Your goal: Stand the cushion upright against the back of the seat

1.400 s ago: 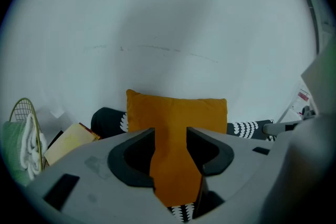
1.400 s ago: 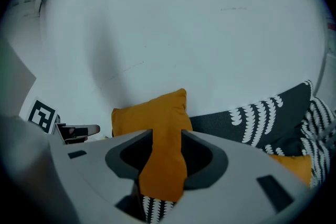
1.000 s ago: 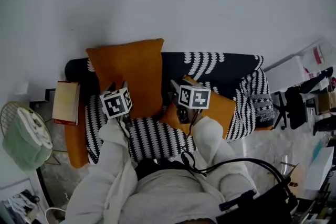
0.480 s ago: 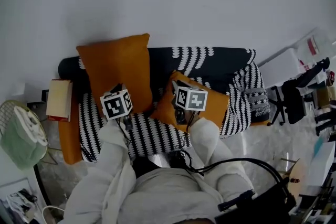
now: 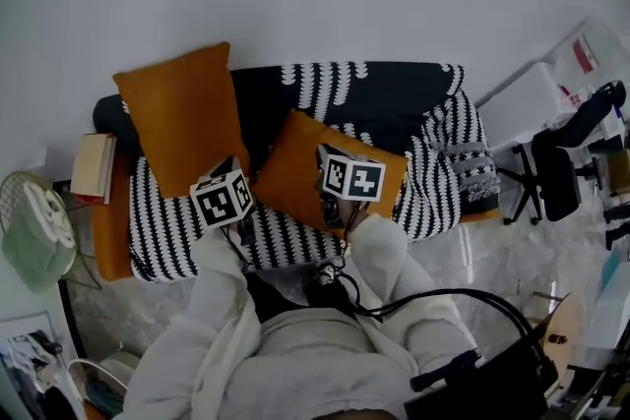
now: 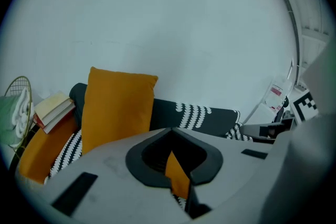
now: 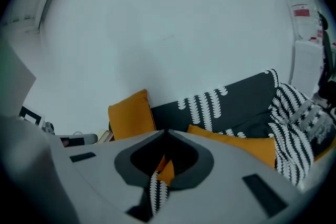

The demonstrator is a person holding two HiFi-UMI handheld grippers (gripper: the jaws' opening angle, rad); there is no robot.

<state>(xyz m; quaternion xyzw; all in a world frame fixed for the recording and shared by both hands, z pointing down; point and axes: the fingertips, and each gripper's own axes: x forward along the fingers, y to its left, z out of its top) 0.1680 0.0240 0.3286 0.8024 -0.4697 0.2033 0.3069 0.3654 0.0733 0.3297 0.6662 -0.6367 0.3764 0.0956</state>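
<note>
Two claws, both drawn together, each gripping the orange cushion. Left claw [image 6: 176,165]: jaws closed, with a sliver of orange cover caught in the seam between them. In the head view it meets the cushion [image 5: 290,167] at its near left corner. Right claw [image 7: 164,165]: jaws likewise closed on a fold of orange fabric, with the black-and-white seat cover showing just below. It sits on the cushion's near edge, toward the right.

Cushion: near the middle of the sofa [image 5: 394,98], slanting low across the seat [image 5: 281,241]. Its far edge is close to the back and its near edge is toward the seat's front edge, so it is not yet upright. A second orange cushion [image 5: 177,113] stands against the back at the sofa's left end, well apart from both claws, and shows the wanted pose. Books [image 5: 94,167] rest on the sofa's left arm.

Step in hand (judged): the two-point grasp on the near edge, ahead of the lift.

Next move (judged): raise the near edge with both claws together, pivoting the cushion about its far edge until its face rests on the back. The two grips should be kept level so the soft body does not twist or sag. Release should wait until the lower edge sits firmly in the corner between seat and back, or the cushion is likely to slump forward.
</note>
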